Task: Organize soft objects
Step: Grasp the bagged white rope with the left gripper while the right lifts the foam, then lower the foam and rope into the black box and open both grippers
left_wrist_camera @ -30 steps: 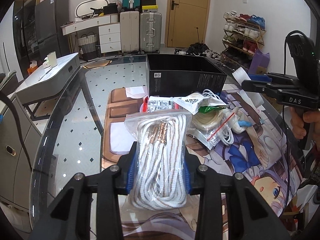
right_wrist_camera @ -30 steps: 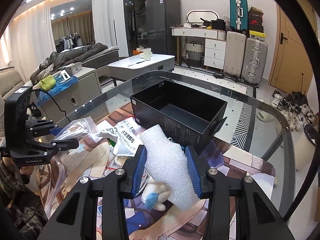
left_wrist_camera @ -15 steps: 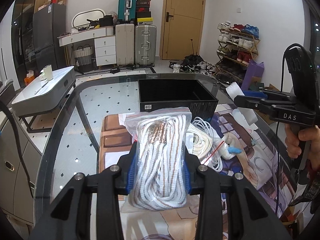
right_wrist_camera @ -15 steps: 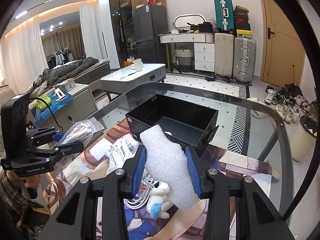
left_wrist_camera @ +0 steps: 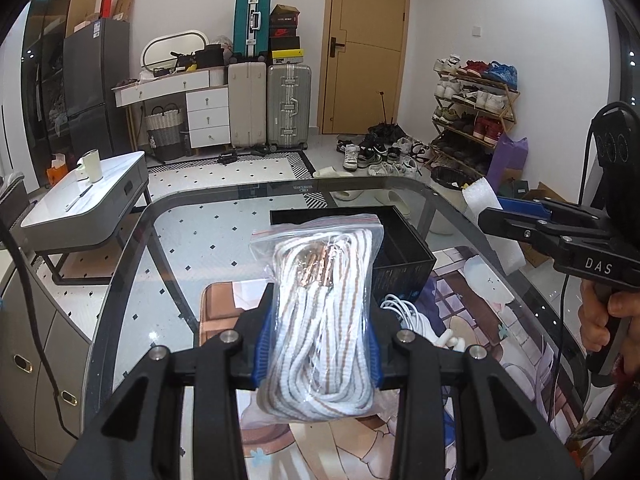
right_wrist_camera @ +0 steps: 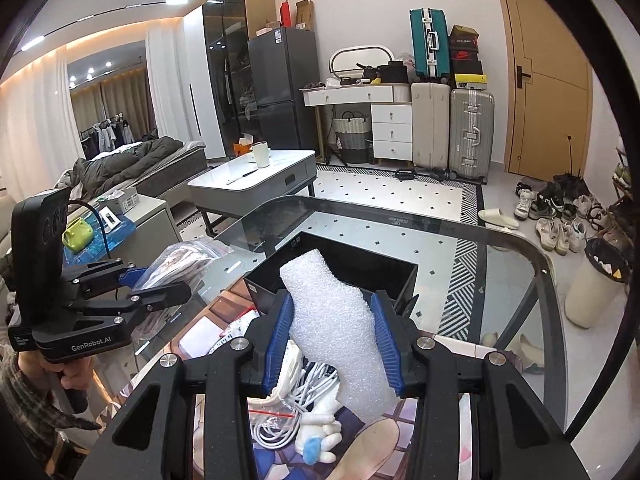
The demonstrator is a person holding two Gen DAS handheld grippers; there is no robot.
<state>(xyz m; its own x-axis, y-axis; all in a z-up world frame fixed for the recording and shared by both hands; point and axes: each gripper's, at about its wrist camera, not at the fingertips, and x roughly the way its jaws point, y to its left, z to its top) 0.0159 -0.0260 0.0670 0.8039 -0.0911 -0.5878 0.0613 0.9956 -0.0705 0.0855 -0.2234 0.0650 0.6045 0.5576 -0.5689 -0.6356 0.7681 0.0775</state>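
Observation:
My left gripper (left_wrist_camera: 318, 344) is shut on a clear zip bag of white and brown rope (left_wrist_camera: 320, 320) and holds it up over the table, in front of the open black box (left_wrist_camera: 404, 256). My right gripper (right_wrist_camera: 332, 340) is shut on a white foam sheet (right_wrist_camera: 332, 320), held up near the black box (right_wrist_camera: 360, 264). In the left wrist view the right gripper (left_wrist_camera: 520, 220) is at the right with the foam (left_wrist_camera: 488, 220) in it. In the right wrist view the left gripper (right_wrist_camera: 144, 284) is at the left with the bag (right_wrist_camera: 184, 260).
A glass table (left_wrist_camera: 200, 240) carries a printed mat (left_wrist_camera: 480, 320). Bagged white cables (right_wrist_camera: 296, 404) and a small white and blue plush (right_wrist_camera: 316, 440) lie on the mat below my right gripper. Cables (left_wrist_camera: 404, 312) also lie beside the box. A low white table (left_wrist_camera: 80, 208) stands at the left.
Both grippers have risen and moved toward the black box with their loads. The packets on the mat have dropped out of the left wrist view.

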